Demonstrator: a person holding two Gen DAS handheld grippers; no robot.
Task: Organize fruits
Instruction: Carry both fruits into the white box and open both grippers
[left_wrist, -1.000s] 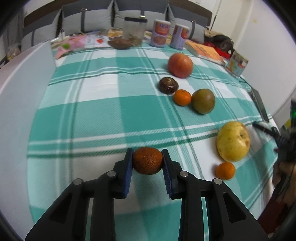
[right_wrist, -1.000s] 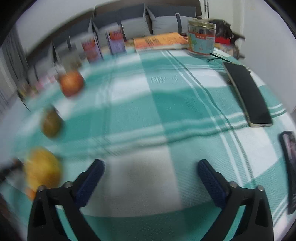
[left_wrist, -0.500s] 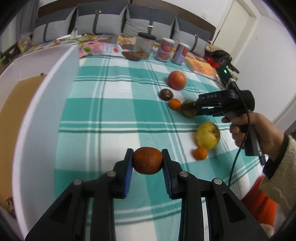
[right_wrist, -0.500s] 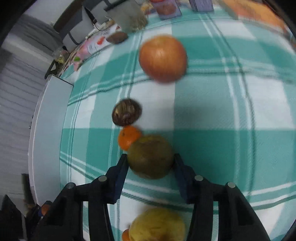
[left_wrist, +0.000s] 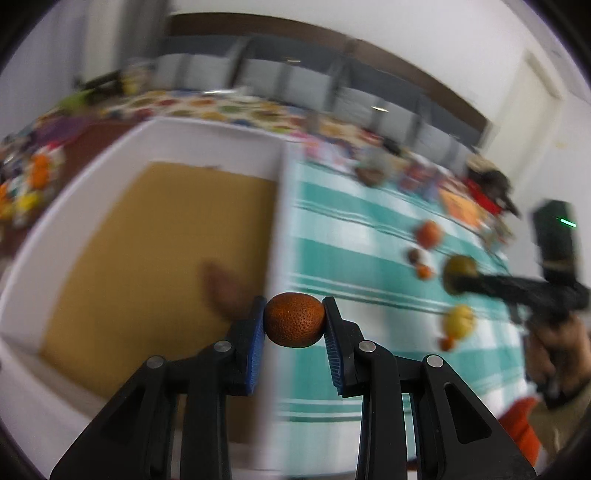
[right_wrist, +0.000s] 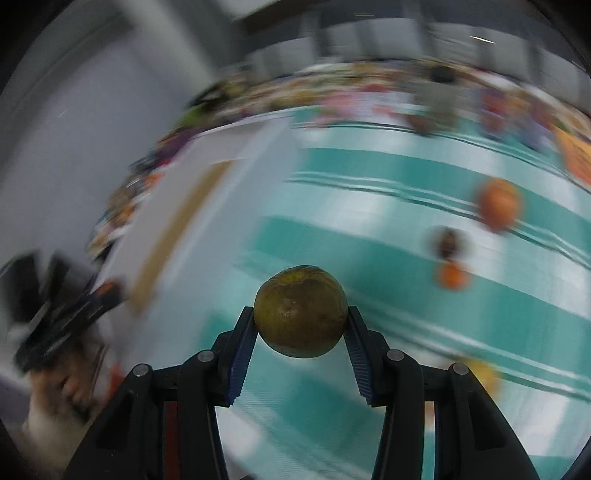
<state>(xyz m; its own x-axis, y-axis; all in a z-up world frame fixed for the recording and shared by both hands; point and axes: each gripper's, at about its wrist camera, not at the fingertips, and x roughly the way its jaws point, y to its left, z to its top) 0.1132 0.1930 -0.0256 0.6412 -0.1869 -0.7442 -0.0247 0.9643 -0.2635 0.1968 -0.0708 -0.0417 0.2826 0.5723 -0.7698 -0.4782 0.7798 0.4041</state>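
Note:
My left gripper (left_wrist: 294, 320) is shut on a dark orange, pitted fruit (left_wrist: 294, 319), held in the air at the edge of a white box (left_wrist: 221, 136) with a brown floor. A brownish fruit (left_wrist: 225, 286) lies blurred inside the box. My right gripper (right_wrist: 300, 319) is shut on a green-brown round fruit (right_wrist: 300, 311) and holds it above the teal checked cloth (right_wrist: 369, 243); it also shows in the left wrist view (left_wrist: 458, 278). A red-orange fruit (right_wrist: 498, 205), a dark fruit (right_wrist: 448, 240), a small orange (right_wrist: 452, 277) and a yellow fruit (left_wrist: 458, 320) lie on the cloth.
The box stands left of the cloth, its right wall (left_wrist: 279, 206) along the cloth's edge. Cans, a jar and books stand blurred along the far side (left_wrist: 406, 173). Grey cushions line the back. Both views are motion-blurred.
My left gripper has swung left with its fruit, from over the cloth to the box edge. My right gripper has closed on the green-brown fruit and lifted it off the cloth.

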